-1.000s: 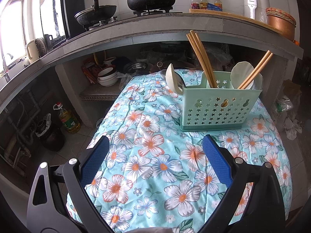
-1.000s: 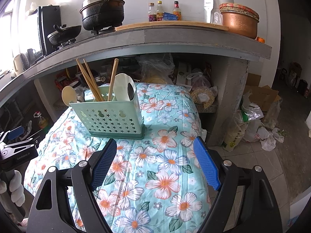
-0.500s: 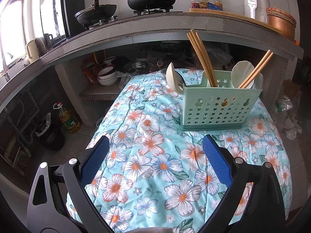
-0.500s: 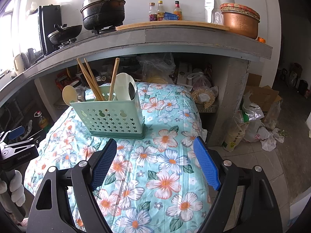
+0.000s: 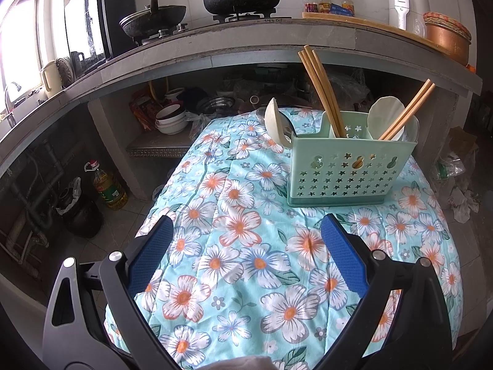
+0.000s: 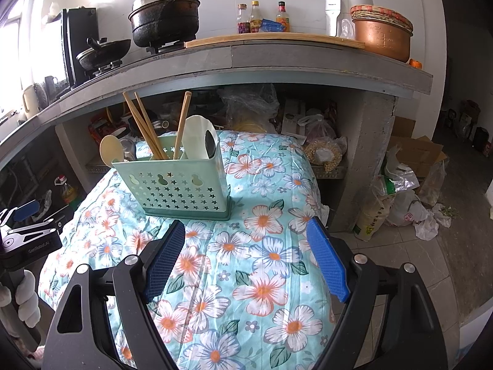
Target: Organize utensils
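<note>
Two hand-held grippers over a table draped in a blue floral cloth (image 5: 240, 246), both gaping wide and empty, nothing between the blue pads. Left gripper (image 5: 246, 256) low and near, aimed down across bare cloth. Right gripper (image 6: 246, 259) likewise low and near, also empty. Beyond both, at the far part of the table, a mint-green perforated utensil caddy (image 5: 348, 172) standing upright on the cloth, well apart from either set of fingertips. From the left gripper, up and to the right; from the right gripper, up and to the left; so between the two, roughly equally near. Inside, wooden chopsticks (image 5: 323, 92) standing steeply, long axes near vertical, fanned outward, plus pale spoons (image 5: 383, 114) bowl-up. Another pale spoon (image 5: 274, 120) leaning at the caddy's left end. No loose utensils visible on the cloth; sorting apparently complete.
</note>
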Demonstrator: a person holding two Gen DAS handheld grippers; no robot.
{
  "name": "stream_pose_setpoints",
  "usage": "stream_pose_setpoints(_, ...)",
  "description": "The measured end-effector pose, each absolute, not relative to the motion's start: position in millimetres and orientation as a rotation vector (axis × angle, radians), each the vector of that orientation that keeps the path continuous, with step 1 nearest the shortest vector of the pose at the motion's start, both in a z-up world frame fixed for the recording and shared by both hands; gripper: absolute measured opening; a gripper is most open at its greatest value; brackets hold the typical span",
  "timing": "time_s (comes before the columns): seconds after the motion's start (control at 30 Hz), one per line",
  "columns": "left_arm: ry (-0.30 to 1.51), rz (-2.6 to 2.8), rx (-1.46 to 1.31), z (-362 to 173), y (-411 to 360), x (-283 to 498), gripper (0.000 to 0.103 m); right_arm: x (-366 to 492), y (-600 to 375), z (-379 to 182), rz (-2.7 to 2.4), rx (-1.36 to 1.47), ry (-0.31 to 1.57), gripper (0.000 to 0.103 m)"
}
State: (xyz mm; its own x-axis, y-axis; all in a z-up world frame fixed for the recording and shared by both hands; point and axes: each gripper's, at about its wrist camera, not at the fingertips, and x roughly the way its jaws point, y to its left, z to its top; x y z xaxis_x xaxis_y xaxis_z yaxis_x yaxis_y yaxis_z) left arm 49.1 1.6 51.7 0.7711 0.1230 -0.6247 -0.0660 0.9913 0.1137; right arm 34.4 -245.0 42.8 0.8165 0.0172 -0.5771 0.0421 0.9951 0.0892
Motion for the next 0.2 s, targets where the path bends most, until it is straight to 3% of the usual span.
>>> stream_pose_setpoints(0.2, 0.687, 0.103, 0.083, 50.9, 3.2, 49.9, 0.093, 34.4, -245.3, 42.5, -0.013, 0.099, 0.616, 0.079)
